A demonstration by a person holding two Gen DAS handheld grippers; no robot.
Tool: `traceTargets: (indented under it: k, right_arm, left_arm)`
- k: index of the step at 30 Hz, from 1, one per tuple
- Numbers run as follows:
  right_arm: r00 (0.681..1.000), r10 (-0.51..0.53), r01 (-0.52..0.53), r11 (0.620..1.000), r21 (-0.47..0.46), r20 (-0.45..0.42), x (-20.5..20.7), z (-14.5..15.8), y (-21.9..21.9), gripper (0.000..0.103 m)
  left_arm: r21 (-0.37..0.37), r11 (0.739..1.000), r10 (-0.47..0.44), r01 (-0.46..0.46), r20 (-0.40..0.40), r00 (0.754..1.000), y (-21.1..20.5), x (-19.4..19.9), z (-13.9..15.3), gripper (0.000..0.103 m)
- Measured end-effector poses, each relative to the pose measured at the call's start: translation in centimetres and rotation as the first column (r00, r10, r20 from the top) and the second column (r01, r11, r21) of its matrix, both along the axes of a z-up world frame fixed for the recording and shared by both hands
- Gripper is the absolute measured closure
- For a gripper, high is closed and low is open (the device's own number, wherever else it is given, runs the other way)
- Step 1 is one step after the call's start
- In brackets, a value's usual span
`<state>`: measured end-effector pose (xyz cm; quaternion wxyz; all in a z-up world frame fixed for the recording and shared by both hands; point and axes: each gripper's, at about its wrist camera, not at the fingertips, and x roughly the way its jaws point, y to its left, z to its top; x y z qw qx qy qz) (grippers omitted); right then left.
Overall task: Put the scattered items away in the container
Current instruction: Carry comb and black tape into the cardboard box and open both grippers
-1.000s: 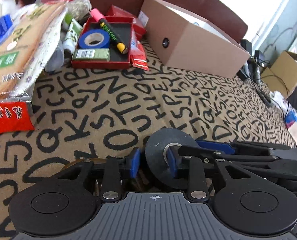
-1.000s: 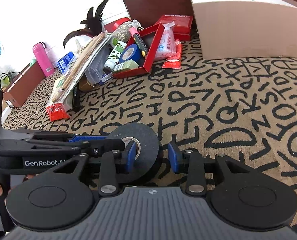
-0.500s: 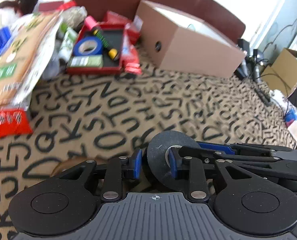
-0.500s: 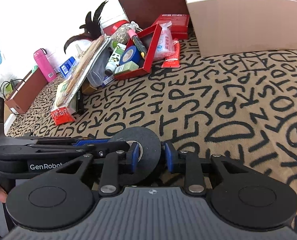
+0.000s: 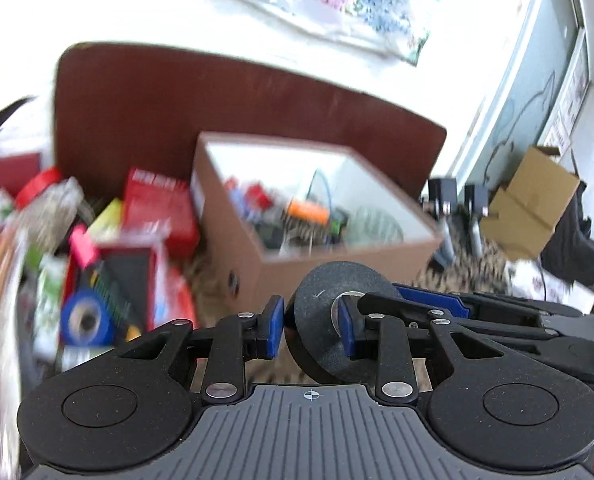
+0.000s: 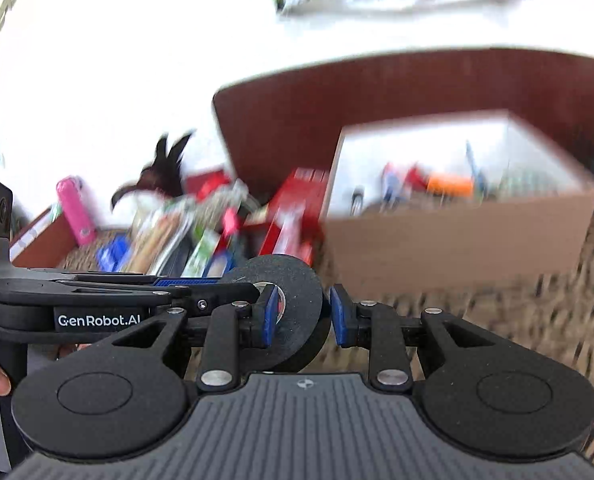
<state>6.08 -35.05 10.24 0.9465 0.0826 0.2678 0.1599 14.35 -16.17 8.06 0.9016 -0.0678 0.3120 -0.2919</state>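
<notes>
Your left gripper (image 5: 311,330) and right gripper (image 6: 303,314) are both clamped on the same black tape roll (image 5: 329,320), each with one finger through its core and the other against its outer face. The roll hangs between them, clear of the patterned cloth (image 6: 497,312). Just ahead of the jaws stands the open cardboard box (image 5: 337,264), already holding blurred small items; the red tray (image 5: 129,276) lies left of it.

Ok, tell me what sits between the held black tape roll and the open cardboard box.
In the right wrist view, only a bare stretch of letter-patterned cloth separates the black tape roll from the cardboard box; nothing lies on it. The frame is blurred.
</notes>
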Motion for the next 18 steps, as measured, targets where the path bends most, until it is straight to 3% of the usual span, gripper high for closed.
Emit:
traceTargets:
  k: [4,8,18]
  right_arm:
    - [1.0,-0.016,0.016,1.0,0.005,0.024,5.1,2.2,-1.6,0.072]
    - [1.0,-0.02,0.02,0.999,0.031,-0.02,10.6,3.0,-3.0,0.072]
    - [0.995,0.006,-0.004,1.0,0.021,-0.095,21.5,-0.2,-4.5,0.071]
  left_arm:
    - [-0.007,1.0,0.012,-0.012,-0.008,1.0,-2.2,5.5,1.4,0.075]
    - [-0.018,1.0,0.025,-0.025,-0.007,1.0,-4.1,10.3,0.6,0.075]
    - [-0.021,0.998,0.06,-0.062,-0.072,0.996,-5.7,19.9,-3.3,0.075]
